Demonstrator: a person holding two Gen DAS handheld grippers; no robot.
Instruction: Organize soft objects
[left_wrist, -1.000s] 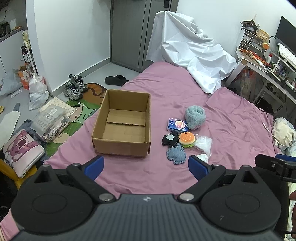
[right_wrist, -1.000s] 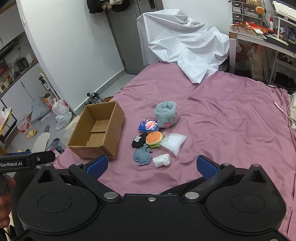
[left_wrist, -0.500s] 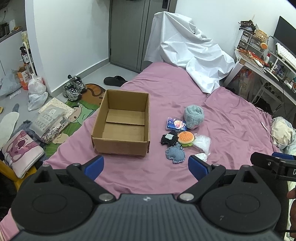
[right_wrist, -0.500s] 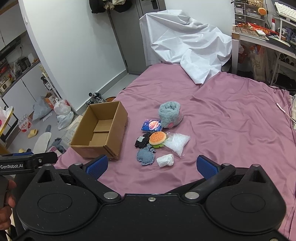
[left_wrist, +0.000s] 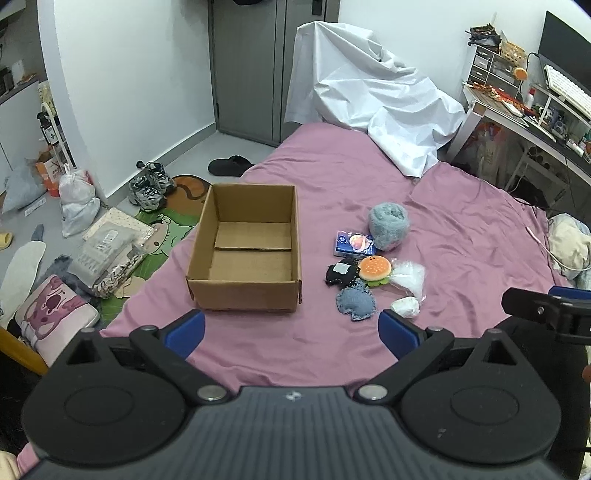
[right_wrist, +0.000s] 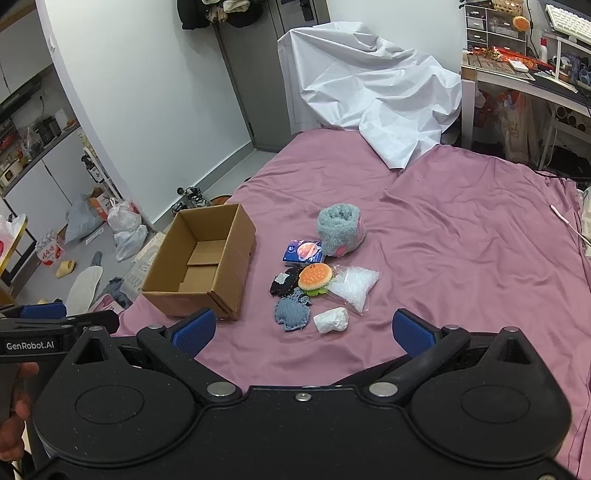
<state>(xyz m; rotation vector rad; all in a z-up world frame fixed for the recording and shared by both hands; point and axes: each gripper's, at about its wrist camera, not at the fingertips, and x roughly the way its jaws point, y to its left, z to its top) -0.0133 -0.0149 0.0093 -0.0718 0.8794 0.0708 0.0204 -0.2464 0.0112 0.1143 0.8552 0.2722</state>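
Both tools spread wide above the purple bed.
Left tool (left_wrist: 291, 328) and right tool (right_wrist: 302, 330) hold nothing; the small soft toys (right_wrist: 316, 277) lie clustered on the purple bedsheet (right_wrist: 461, 240), just beside the empty brown cardboard box (left_wrist: 245, 249).

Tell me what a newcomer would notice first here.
The open, empty box on the pink bed stands out, with a small heap of soft things to its right, topped by a burger toy and a grey fuzzy roll. Behind, a white sheet is draped at the bed's far end.
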